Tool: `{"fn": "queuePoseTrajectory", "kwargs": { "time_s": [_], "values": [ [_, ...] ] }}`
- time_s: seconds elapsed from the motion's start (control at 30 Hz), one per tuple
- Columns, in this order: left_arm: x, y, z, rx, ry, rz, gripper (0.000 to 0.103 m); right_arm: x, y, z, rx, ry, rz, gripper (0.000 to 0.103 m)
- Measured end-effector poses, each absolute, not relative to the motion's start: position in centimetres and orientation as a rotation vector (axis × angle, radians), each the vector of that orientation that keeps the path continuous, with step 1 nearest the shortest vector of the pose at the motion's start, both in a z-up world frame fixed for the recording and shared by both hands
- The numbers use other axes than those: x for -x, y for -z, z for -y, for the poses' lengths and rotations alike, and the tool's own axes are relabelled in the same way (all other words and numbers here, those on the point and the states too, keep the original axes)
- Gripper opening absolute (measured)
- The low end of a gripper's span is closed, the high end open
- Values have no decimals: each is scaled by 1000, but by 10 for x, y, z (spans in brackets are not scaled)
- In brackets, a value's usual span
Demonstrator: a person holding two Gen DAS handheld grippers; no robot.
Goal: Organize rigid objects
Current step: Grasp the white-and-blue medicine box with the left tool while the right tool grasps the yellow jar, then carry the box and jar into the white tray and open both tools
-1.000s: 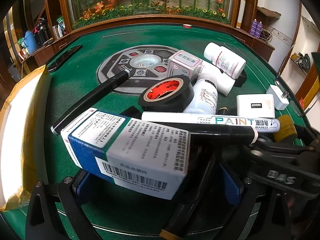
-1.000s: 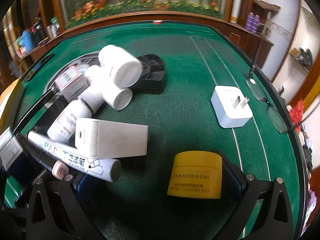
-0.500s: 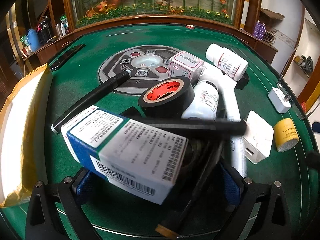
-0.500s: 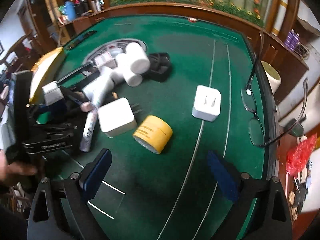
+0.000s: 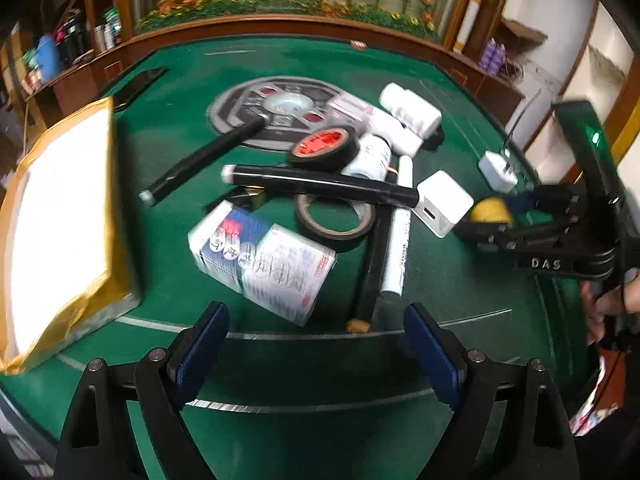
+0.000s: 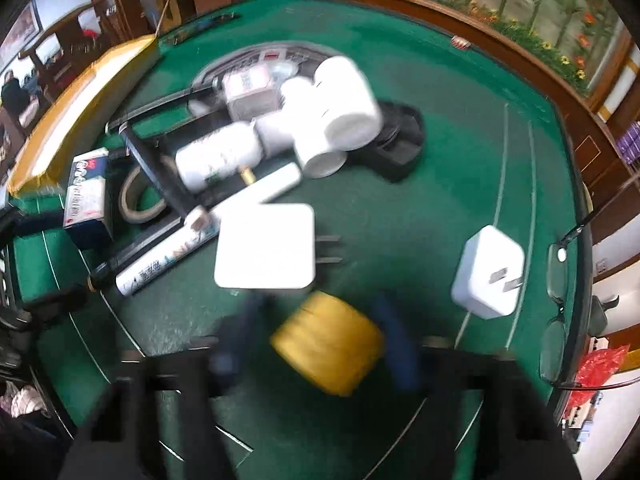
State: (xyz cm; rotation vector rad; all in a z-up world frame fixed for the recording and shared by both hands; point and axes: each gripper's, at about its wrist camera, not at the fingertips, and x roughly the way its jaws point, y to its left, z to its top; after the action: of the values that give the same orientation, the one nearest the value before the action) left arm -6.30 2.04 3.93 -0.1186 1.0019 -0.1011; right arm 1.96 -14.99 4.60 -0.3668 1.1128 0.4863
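Across the green felt table [image 5: 168,128] the clutter spreads from a gold-edged padded envelope [image 5: 60,216] at the left of the left wrist frame to the smaller pieces right of centre. Lower centre lies the blue-and-white carton [image 5: 260,260], now flat on the felt; a second ago it sat between the left gripper [image 5: 316,344] pads. That gripper has pulled back, its jaws just narrowed slightly yet wide apart and empty. A black marker [image 5: 320,186] crosses a brown tape ring [image 5: 336,216], with the black tape roll [image 5: 324,148] behind.

The yellow jar [image 6: 328,346], small, round and lying on its side, shows low in the right wrist frame, blurred, between the blue pads of the right gripper [image 6: 320,344]. Those jaws have just been closing around it; whether the pads press it I cannot tell. A white charger [image 6: 266,246] lies just above it, another [image 6: 488,276] well to the right.
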Motion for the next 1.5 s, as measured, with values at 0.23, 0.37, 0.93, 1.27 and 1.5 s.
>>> {"fn": "queuePoseTrajectory", "kwargs": {
  "time_s": [0.23, 0.37, 0.93, 1.27, 1.5],
  "values": [
    [85, -49, -36, 193, 104, -989, 92, 5, -62, 166, 205, -511, -1120, 48],
    [76, -48, -29, 183, 111, -1006, 92, 23, -70, 182, 155, -480, -1099, 48],
    [0, -17, -41, 323, -142, -1201, 49, 63, -95, 222, 121, -423, -1015, 48],
    [27, -31, -52, 321, -20, -1113, 43, 61, -99, 201, 143, -470, -1002, 48],
    [54, -66, -55, 275, 27, -1001, 43, 61, -99, 170, 172, -530, -1016, 48]
  ]
}}
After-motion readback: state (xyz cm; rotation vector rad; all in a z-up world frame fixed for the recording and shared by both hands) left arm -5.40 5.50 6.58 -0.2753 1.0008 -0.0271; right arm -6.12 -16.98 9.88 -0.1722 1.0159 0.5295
